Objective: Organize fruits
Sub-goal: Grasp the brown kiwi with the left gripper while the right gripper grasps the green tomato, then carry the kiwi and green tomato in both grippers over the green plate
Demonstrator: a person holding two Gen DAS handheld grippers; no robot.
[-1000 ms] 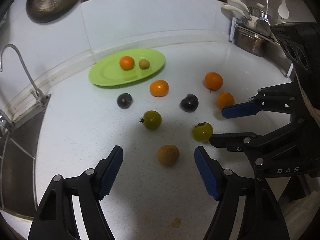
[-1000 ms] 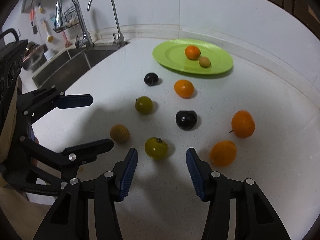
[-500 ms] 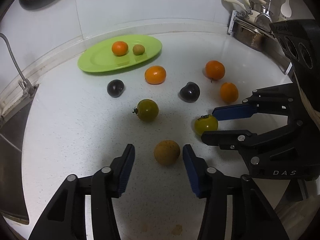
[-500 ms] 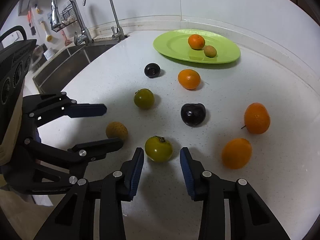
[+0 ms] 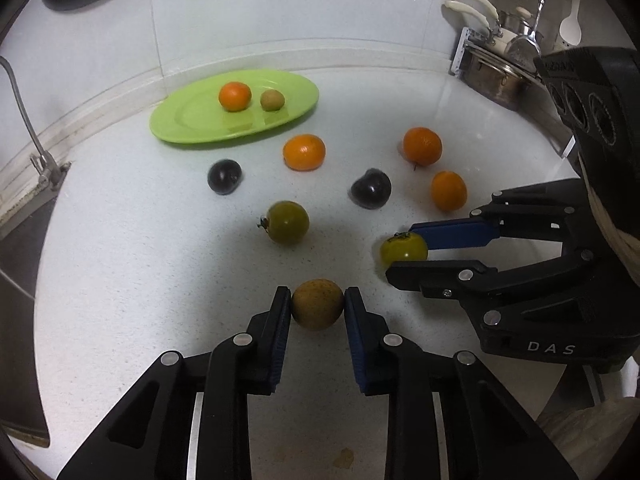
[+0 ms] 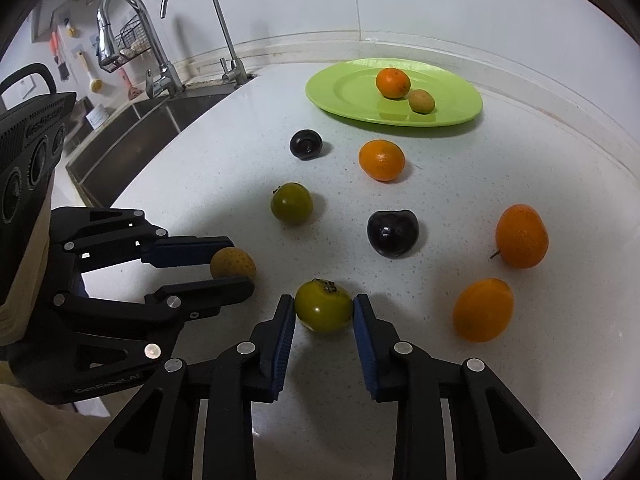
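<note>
My left gripper [image 5: 317, 306] is shut on a brown speckled fruit [image 5: 317, 304] that rests on the white counter; the same fruit [image 6: 233, 264] shows between its fingers in the right wrist view. My right gripper [image 6: 324, 312] is shut on a yellow-green fruit [image 6: 324, 306], also seen from the side [image 5: 403, 248]. A green plate [image 5: 192, 120] at the back holds an orange [image 5: 235, 96] and a small brown fruit [image 5: 272, 100]. Loose on the counter lie three oranges [image 5: 304, 152], two dark plums [image 5: 224, 176] and another green fruit [image 5: 287, 222].
A steel sink [image 6: 132, 136] with two taps [image 6: 224, 40] borders the counter on the left in the right wrist view. A dish rack with pots [image 5: 496, 72] stands at the back right in the left wrist view. A wall upstand runs behind the plate.
Both grippers have closed from open onto their fruits, the left on the brown one, the right on the yellow-green one. Both moved slightly forward toward them.
</note>
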